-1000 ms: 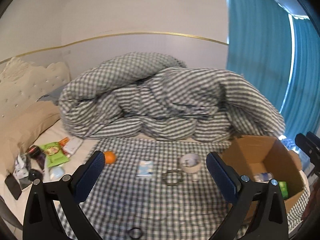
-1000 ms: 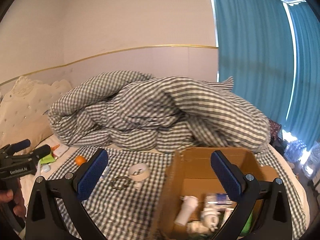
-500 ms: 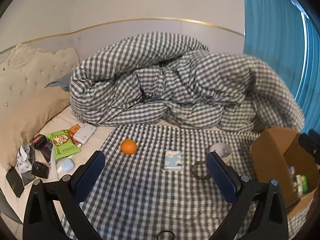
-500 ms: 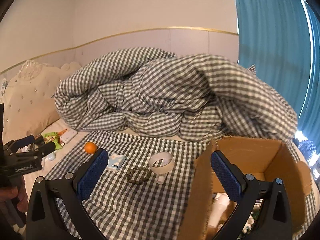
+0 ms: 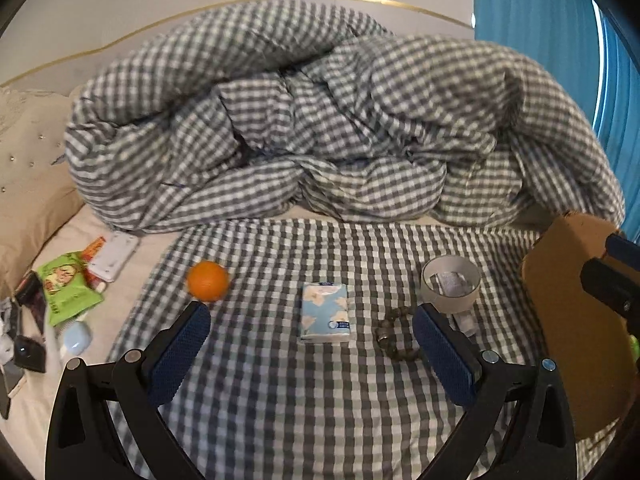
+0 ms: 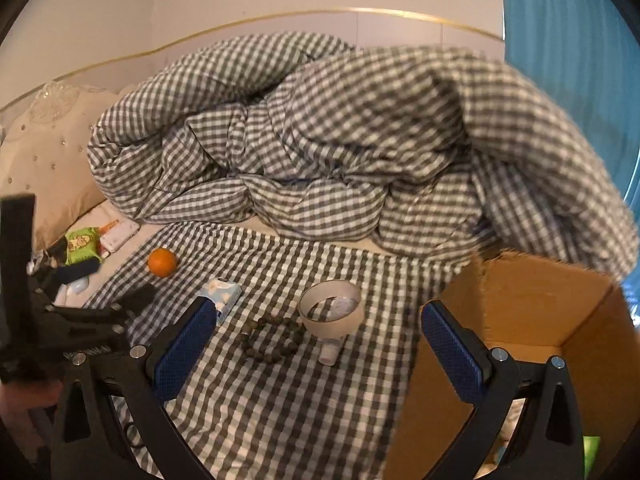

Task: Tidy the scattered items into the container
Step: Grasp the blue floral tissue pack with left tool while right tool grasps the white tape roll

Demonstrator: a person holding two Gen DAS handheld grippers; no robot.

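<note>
Cardboard box (image 6: 532, 320) stands open at the right edge of the bed, on the checked sheet (image 5: 280, 400). Left gripper (image 5: 312, 344): fingers spread wide, nothing held, poised above the tissue pack (image 5: 325, 313). Right gripper (image 6: 316, 344): likewise spread and empty, beside the box wall.

Near to far on the sheet: bead bracelet (image 5: 394, 332), tape roll (image 5: 451, 283) with a small tube (image 6: 331, 350) lying under it, orange (image 5: 208, 281) toward the left edge. Beyond, a bunched checked duvet (image 5: 320, 120).

Risks, as judged:
- Tissue pack is soft, slick plastic; a shallow pinch could slide off or snag the sheet.
- Orange is round and smooth; a nudge would likely roll it on the soft bed.
- Bracelet is limp and may slip from flat pads.
- Box walls are thin; a bump could tip it.
</note>
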